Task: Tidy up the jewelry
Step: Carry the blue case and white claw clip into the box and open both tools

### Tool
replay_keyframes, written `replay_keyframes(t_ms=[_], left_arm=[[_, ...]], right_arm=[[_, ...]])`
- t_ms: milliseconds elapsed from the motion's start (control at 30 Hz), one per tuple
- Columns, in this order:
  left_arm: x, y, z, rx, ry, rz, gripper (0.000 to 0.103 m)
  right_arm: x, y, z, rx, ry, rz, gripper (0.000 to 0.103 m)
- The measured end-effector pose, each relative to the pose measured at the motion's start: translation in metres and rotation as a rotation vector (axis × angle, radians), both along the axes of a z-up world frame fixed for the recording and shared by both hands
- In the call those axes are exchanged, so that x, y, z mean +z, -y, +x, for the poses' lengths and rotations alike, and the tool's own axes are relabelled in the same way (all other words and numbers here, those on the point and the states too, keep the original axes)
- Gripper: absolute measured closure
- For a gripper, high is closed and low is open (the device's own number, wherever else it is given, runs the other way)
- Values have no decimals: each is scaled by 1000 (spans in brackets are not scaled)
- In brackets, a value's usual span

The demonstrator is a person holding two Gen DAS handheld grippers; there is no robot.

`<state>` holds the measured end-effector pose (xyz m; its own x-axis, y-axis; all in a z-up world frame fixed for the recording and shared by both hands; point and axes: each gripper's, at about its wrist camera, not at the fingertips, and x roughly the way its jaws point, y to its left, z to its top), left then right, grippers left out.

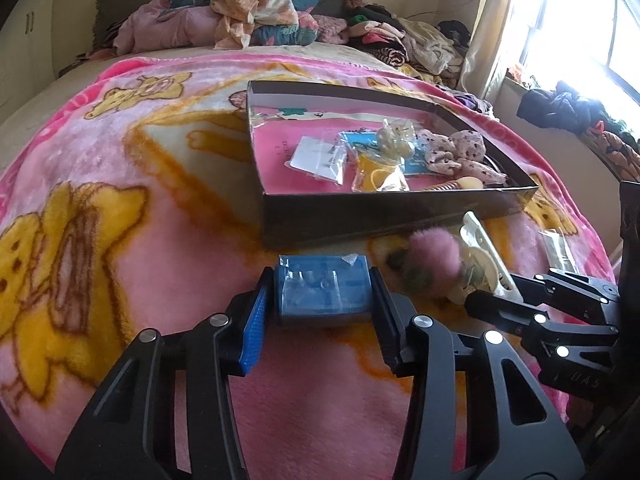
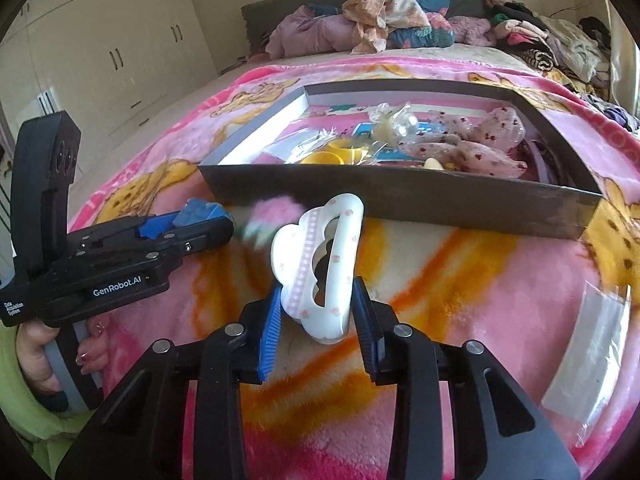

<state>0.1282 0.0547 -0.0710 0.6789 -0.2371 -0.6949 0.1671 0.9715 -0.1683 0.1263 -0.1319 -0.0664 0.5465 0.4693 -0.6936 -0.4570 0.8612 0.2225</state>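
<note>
Tongs pinch on both sides: left tongs (image 1: pixel 322 294) grip a blue packet (image 1: pixel 323 286), right tongs (image 2: pixel 316 312) clamp a white claw hair clip (image 2: pixel 320 268), near the cardboard box (image 2: pixel 400 208).

My bed (image 1: pixel 120 208) wears a pink blanket; clothes (image 1: pixel 256 16) pile far, wardrobe (image 2: pixel 120 48) left, bright window (image 1: pixel 568 28) right.

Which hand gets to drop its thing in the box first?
Probably right. The right hand-held gripper holds the white hair clip straight in front of the box wall. The left hand-held gripper, holding the blue packet, sits nearer the box's left corner.
</note>
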Motion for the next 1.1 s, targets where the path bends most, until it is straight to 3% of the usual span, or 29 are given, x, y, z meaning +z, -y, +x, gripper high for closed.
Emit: replay_keyframes(t_ms=[400,1100], left_arm=[[26,18,-5,-48,61,-2,66],[52,59,38,-98,124,-22,66]], right_arm=[[28,38,-13,-87,74,43,71],[52,83,13,-208,128,52,71]])
